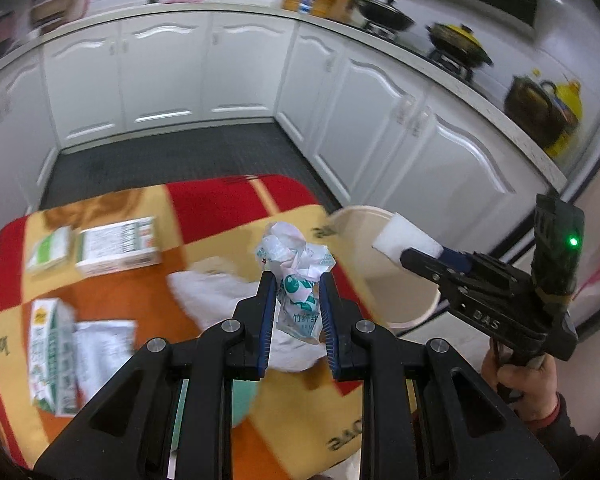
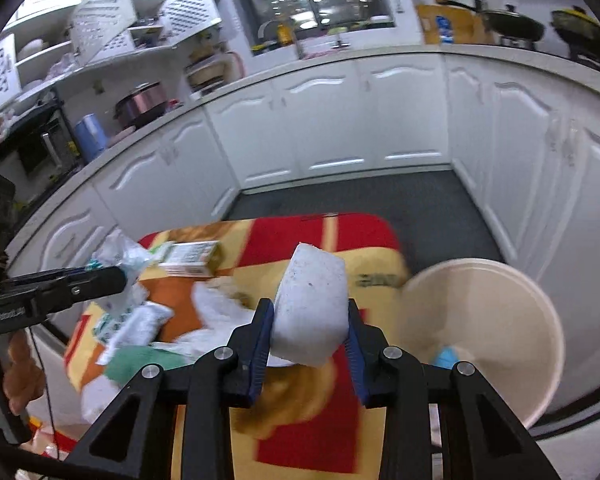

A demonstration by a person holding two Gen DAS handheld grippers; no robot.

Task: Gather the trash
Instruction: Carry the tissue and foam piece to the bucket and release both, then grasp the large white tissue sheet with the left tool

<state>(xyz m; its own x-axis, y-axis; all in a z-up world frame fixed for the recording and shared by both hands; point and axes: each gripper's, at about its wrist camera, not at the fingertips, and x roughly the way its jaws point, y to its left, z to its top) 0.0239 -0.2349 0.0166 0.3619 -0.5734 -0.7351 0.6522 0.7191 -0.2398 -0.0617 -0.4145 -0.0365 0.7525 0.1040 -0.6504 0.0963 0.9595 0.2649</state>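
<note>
1. the left gripper [image 1: 297, 308] pinches a crumpled tissue wrapper [image 1: 294, 272] between its blue pads, holding it above a bench draped in a red, orange and yellow cloth [image 1: 204, 208].
2. the right gripper [image 2: 309, 334] clamps a white foam block [image 2: 310, 304] between its fingers, raised over the same cloth beside the bin.
3. below the left gripper lies a white plastic bag [image 1: 216, 292]; to the left, a green-and-white carton [image 1: 54, 356] rests beside a printed paper sheet [image 1: 104, 348].
4. farther back on the cloth sit two small boxes [image 1: 118, 246], side by side.
5. a cream waste bin [image 2: 496, 336] stands just off the bench's right edge, a blue scrap [image 2: 446, 358] visible inside.
6. white kitchen cabinets [image 1: 164, 72] line the background, with pans [image 1: 386, 14] on the stove.
</note>
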